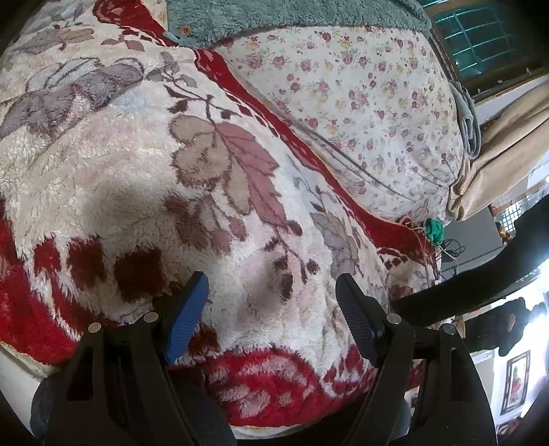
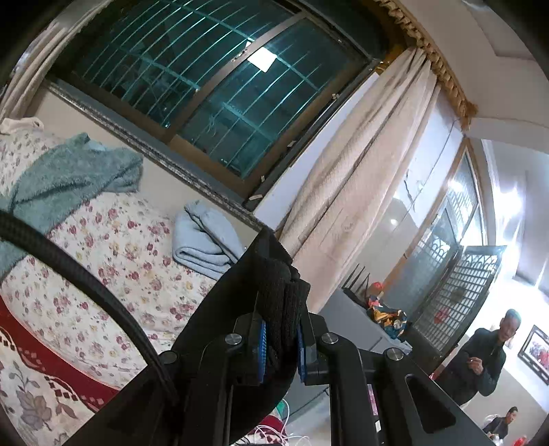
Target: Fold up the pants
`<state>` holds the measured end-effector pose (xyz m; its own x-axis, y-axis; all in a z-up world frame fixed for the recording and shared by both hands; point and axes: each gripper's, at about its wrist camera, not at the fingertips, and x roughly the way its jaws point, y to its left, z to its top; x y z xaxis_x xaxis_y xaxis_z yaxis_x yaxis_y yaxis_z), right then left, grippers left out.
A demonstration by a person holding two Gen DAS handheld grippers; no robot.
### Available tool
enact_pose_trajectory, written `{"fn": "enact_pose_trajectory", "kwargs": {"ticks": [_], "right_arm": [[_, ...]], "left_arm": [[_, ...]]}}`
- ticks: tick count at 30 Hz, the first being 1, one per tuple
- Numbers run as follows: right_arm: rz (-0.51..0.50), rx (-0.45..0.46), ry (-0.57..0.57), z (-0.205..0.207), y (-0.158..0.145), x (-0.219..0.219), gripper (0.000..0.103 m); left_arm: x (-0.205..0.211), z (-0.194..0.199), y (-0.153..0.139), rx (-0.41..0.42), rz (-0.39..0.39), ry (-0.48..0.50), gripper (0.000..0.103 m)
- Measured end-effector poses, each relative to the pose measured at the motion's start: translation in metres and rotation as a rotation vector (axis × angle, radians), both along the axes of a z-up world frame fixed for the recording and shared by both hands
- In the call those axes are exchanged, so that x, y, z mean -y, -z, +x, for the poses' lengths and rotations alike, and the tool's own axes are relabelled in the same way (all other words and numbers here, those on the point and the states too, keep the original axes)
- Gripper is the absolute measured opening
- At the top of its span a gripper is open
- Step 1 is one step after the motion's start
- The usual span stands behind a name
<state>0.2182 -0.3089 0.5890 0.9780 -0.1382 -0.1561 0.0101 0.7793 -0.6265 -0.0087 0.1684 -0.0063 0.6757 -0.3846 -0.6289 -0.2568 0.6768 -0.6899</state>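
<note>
Right gripper [image 2: 282, 338] of mine pinches a bunched fold of the black pants [image 2: 219, 329], lifted beside the bed's floral sheet [image 2: 113, 247]. My left gripper [image 1: 271, 315] hangs spread above the plush red-and-cream blanket [image 1: 206, 192]; only there the pants [image 1: 480, 284] trail off at the blanket's edge.

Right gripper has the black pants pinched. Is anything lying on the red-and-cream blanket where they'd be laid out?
Nothing visible: the blanket ahead of the open left gripper is bare. The teal fleece lies beyond it.
</note>
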Motion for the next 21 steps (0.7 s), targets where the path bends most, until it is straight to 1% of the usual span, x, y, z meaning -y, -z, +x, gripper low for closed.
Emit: {"fn": "enact_pose_trajectory", "kwargs": {"ticks": [6,8,10,13,16,18,19,21], "right_arm": [[0.031,0.043,-0.034,0.003,0.006,0.008,0.012],[0.056,0.034,-0.079,0.001,0.008,0.004,0.012],[0.061,0.031,-0.127,-0.005,0.014,-0.009,0.012],[0.087,0.015,-0.223,-0.019,0.030,-0.044,0.012],[0.148,-0.029,-0.331,-0.032,0.054,-0.092,0.013],[0.166,-0.080,-0.409,-0.041,0.082,-0.136,0.013],[0.180,-0.109,-0.442,-0.046,0.096,-0.153,0.013],[0.195,-0.177,-0.508,-0.057,0.130,-0.195,0.012]], "left_arm": [[-0.001,0.000,-0.001,0.006,0.000,-0.007,0.077],[-0.003,-0.006,-0.005,0.025,0.005,-0.031,0.077],[-0.008,-0.019,-0.012,0.041,0.033,-0.087,0.077],[-0.017,-0.061,-0.026,0.125,0.086,-0.210,0.077],[-0.027,-0.094,-0.032,0.151,0.114,-0.328,0.077],[-0.036,-0.108,-0.029,0.138,0.106,-0.394,0.077],[-0.042,-0.116,-0.022,0.113,0.091,-0.443,0.077],[-0.053,-0.121,-0.005,0.069,0.030,-0.481,0.077]]}}
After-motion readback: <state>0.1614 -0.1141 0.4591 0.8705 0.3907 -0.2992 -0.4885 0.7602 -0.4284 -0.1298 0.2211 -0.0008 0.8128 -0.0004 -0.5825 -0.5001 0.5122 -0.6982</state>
